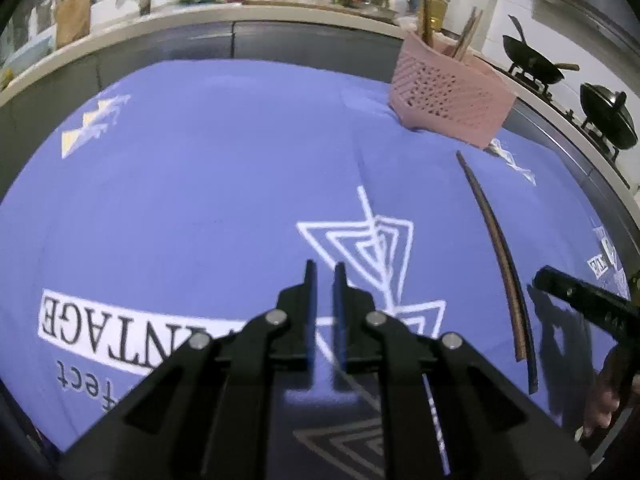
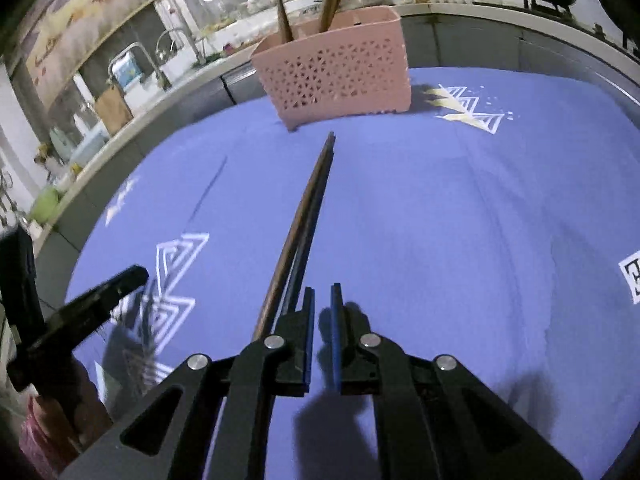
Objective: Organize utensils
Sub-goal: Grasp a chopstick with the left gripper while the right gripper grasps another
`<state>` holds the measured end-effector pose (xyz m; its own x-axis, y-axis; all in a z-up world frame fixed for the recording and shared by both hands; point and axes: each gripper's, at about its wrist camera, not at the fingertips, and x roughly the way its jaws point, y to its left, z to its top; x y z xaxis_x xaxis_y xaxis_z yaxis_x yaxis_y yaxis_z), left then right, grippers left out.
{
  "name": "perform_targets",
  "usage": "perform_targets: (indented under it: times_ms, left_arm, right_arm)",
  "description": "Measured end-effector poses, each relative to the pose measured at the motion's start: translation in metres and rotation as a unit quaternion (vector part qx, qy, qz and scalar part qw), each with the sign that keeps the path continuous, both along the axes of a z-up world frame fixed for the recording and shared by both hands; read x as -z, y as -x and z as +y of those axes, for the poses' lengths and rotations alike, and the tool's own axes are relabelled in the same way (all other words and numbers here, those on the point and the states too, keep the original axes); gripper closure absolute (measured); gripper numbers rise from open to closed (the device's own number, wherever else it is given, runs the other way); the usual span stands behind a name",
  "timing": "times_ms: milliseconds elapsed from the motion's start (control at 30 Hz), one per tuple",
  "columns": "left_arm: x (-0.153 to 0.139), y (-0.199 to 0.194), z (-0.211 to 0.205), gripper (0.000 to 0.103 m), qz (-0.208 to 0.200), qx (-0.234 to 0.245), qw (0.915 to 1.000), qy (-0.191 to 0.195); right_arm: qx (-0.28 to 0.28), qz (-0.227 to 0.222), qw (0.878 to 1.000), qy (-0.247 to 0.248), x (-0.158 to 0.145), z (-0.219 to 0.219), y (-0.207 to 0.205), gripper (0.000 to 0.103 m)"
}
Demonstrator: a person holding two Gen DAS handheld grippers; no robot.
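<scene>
A pair of dark brown chopsticks (image 1: pixel 502 256) lies on the blue printed cloth (image 1: pixel 200 184), pointing toward a pink perforated utensil holder (image 1: pixel 448 96) that holds several chopsticks. In the right wrist view the chopsticks (image 2: pixel 304 224) run from just left of my right gripper (image 2: pixel 322 294) up to the holder (image 2: pixel 336 80). My right gripper is nearly closed with a narrow gap and empty, just right of the chopsticks' near end. My left gripper (image 1: pixel 323 270) is also nearly closed and empty, over the cloth's middle, well left of the chopsticks.
A kitchen counter (image 1: pixel 240 12) with bottles curves behind the table. Two black woks (image 1: pixel 532 60) sit on a stove at the right. A sink and tap (image 2: pixel 168 56) show at the left. The left gripper (image 2: pixel 80 312) appears at the right wrist view's left edge.
</scene>
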<state>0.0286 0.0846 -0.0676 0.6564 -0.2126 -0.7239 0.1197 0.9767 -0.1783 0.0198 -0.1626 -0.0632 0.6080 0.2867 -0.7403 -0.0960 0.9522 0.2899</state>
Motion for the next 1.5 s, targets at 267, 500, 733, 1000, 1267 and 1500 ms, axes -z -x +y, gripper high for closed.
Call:
perform_targets:
  times_ms: [267, 500, 733, 1000, 1267, 1500]
  left_arm:
    - [0.004, 0.006, -0.003, 0.094, -0.012, -0.007, 0.9999, -0.006]
    - [0.004, 0.003, -0.002, 0.092, -0.011, -0.001, 0.9999, -0.003]
    - [-0.009, -0.01, -0.023, 0.092, 0.006, 0.028, 0.9992, 0.026]
    - [-0.021, -0.015, -0.097, 0.07, 0.001, 0.126, 0.9919, 0.018]
    - [-0.004, -0.017, -0.133, 0.07, 0.022, 0.158, 0.9872, -0.013]
    - [0.001, -0.017, -0.138, 0.07, 0.017, 0.158, 0.9867, -0.035]
  right_arm:
    - [-0.028, 0.0, 0.999, 0.039, 0.009, 0.023, 0.003, 0.094]
    - [-0.02, -0.018, 0.997, 0.066, 0.009, 0.02, 0.0, 0.094]
    - [0.036, -0.016, 0.998, 0.041, 0.008, -0.022, 0.009, 0.094]
    - [0.045, -0.035, 0.998, 0.006, -0.004, -0.037, 0.019, 0.094]
    - [0.06, -0.037, 0.997, -0.021, -0.002, -0.052, 0.02, 0.094]
    - [0.046, -0.031, 0.998, -0.028, 0.002, -0.044, 0.018, 0.094]
